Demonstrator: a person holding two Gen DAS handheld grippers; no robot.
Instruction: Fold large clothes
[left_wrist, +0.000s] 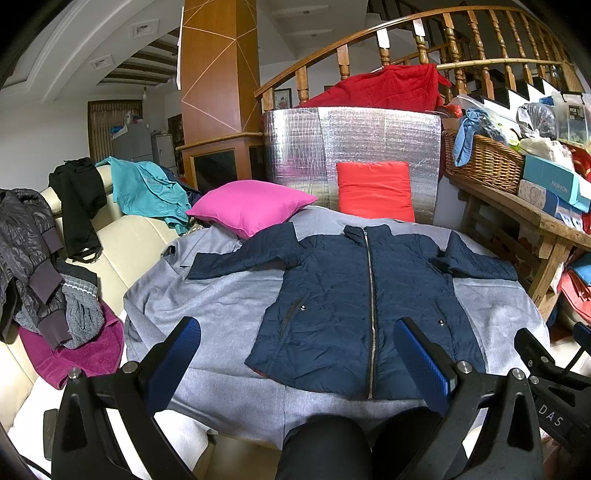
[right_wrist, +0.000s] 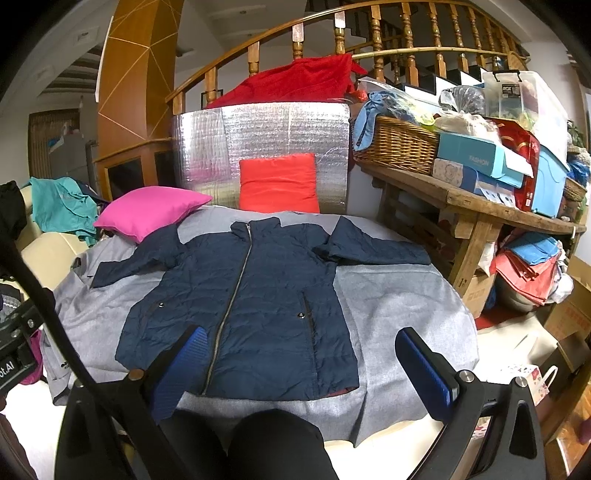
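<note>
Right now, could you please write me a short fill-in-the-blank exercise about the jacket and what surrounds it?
1. The navy jacket lies flat with its zipper ____.
2. The pillow touching one jacket sleeve is ____.
3. The jacket rests on a ____ cloth.
4. The left claw and right claw are both ____.

Missing words: closed; pink; grey; open

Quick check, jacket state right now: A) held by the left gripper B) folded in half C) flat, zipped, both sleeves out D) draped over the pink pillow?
C: the jacket lies flat on the grey cloth, zipper closed, sleeves spread to each side; left gripper and right gripper are both open and hold nothing.
</note>
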